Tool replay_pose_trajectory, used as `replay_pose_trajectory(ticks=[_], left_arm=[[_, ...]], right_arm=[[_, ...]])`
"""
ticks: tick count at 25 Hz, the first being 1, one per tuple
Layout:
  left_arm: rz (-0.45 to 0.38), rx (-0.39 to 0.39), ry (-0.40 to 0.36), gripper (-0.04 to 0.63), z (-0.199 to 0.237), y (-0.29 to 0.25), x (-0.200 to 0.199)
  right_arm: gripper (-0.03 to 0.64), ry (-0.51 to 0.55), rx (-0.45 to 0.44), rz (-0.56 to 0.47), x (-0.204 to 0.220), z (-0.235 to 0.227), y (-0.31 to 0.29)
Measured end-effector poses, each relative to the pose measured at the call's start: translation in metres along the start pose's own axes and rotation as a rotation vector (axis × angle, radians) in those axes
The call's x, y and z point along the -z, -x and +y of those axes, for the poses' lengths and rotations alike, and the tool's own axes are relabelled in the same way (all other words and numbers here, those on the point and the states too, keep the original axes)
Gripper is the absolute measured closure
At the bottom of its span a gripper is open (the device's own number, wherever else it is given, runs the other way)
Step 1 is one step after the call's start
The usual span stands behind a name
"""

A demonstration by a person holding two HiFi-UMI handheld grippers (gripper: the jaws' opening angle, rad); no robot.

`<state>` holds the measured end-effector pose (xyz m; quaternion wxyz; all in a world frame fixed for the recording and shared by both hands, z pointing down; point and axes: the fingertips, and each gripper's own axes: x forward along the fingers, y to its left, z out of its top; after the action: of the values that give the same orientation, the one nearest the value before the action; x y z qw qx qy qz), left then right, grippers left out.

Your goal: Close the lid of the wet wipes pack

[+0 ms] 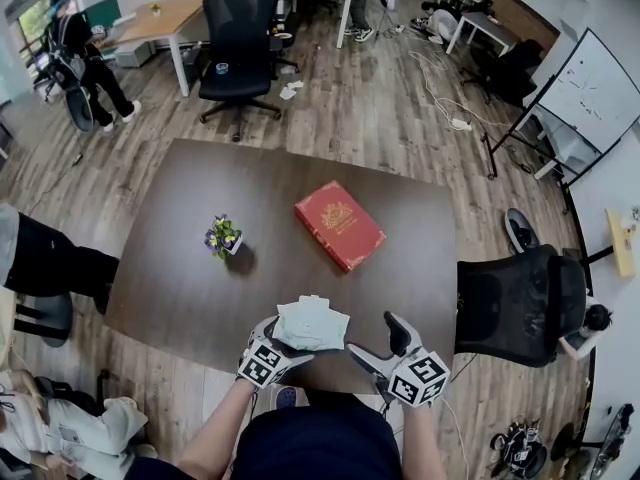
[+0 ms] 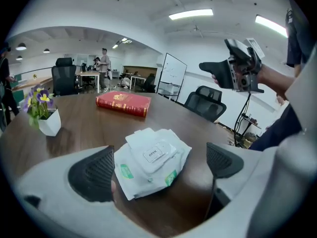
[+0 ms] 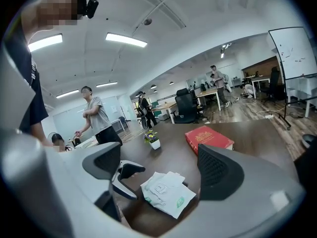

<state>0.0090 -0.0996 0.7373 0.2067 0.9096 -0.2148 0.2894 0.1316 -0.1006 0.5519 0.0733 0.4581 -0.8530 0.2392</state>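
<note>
Left gripper point(image 1: 282, 343): is sitting at the near edge of the table point(image 1: 180, 288), jaws spread wide and gripping nothing.
Wet wipes pack point(image 1: 312, 323): is lying flat on the table between those jaws, one corner just beside the left jaw.
Flap point(image 2: 157, 152): marked OPEN, is lying on the pack's top face; I cannot tell whether it is sealed down.
Red book point(image 1: 339, 224): is resting farther back on the table, well apart from the pack.
Right gripper point(image 1: 375, 340): is hovering above the table to the right of the pack, jaws wide and empty.
</note>
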Motion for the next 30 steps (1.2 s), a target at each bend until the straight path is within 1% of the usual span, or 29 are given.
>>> replay_pose_trajectory(ticks=[3,7,11,15,18,23,30], left_arm=[[0.039,0.005,0.010,0.021,0.000,-0.012,0.015],[0.064,-0.006,-0.008,0.029,0.005,-0.027,0.024],[0.114,-0.004,-0.058,0.032,0.008,-0.042,0.031],[0.128,-0.010,-0.092,0.036,0.013,-0.052,0.030],[0.181,-0.014,-0.119,0.041,0.015,-0.056,0.037],[0.217,-0.044,-0.106,0.067,0.021,-0.061,0.048],[0.232,-0.045,-0.103,0.077,0.023,-0.067,0.052]], right_arm=[[0.118,-0.001,-0.011,0.011,0.002,0.000,-0.003],[0.120,-0.007,-0.020,0.023,0.005,-0.002,-0.004],[0.123,-0.014,-0.024,0.039,0.007,-0.007,-0.006],[0.127,-0.024,-0.031,0.048,0.010,-0.013,-0.009],[0.129,-0.034,-0.032,0.051,0.011,-0.019,-0.011],[0.130,-0.035,-0.040,0.072,0.014,-0.023,-0.018],[0.132,-0.034,-0.060,0.100,0.018,-0.027,-0.034]])
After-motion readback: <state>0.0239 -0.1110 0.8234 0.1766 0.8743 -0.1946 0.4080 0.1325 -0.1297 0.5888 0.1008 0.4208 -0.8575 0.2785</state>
